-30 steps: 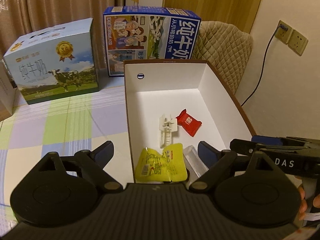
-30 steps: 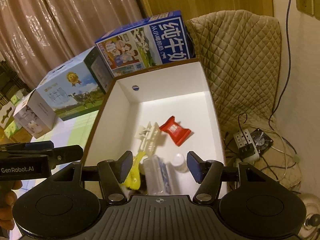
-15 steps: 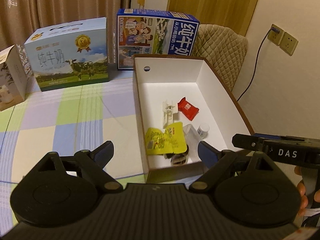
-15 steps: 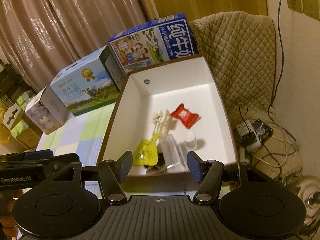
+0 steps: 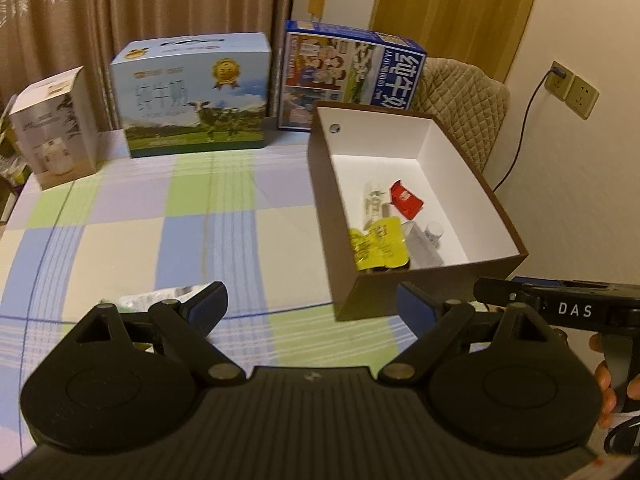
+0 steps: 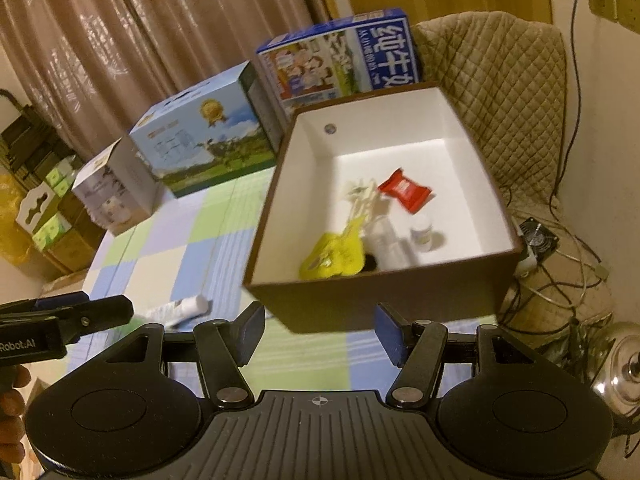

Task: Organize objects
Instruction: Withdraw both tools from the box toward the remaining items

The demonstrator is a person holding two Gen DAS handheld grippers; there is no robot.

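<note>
The left gripper (image 5: 312,304) and the right gripper (image 6: 320,330) both gape wide, holding nothing. Just beyond them stands the box (image 5: 420,294); a white packet (image 6: 180,310) lies left of it, on the table (image 5: 120,240).

Your left black two-finger gripper (image 5: 310,308) has its blue-padded fingers (image 5: 210,304) spread wide, holding nothing. Your right black two-finger gripper (image 6: 320,332) is likewise spread and empty. Both sit level, side by side; your bare fingers (image 5: 606,384) wrap the right handle.
</note>
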